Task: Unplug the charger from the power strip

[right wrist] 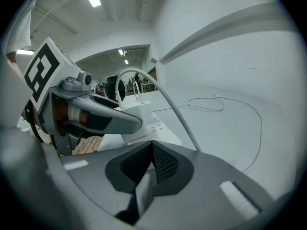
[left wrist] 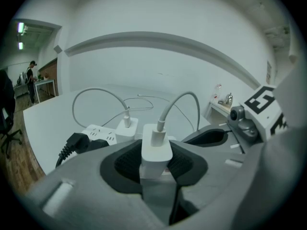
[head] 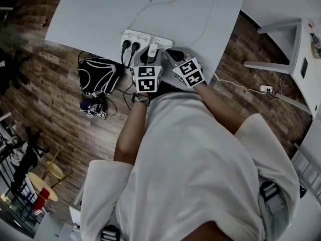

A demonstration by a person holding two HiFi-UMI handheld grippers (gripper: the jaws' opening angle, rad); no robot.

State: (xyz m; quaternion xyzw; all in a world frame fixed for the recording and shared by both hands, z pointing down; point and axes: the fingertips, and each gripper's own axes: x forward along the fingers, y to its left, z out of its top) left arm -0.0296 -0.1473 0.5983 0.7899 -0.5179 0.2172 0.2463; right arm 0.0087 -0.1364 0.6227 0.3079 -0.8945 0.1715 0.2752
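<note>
Two tools at bench (head: 100, 14) near edge. Your left tool (left wrist: 153, 169) clamps white charger (left wrist: 156, 150) by power strip (head: 145, 36). Your right tool (right wrist: 149, 164) pinched together, empty.

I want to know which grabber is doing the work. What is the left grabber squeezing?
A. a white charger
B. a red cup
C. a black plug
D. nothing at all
A. In the left gripper view the left gripper has its pads pressed on both sides of the white charger, and the charger's white cable curves up from its top.
</note>
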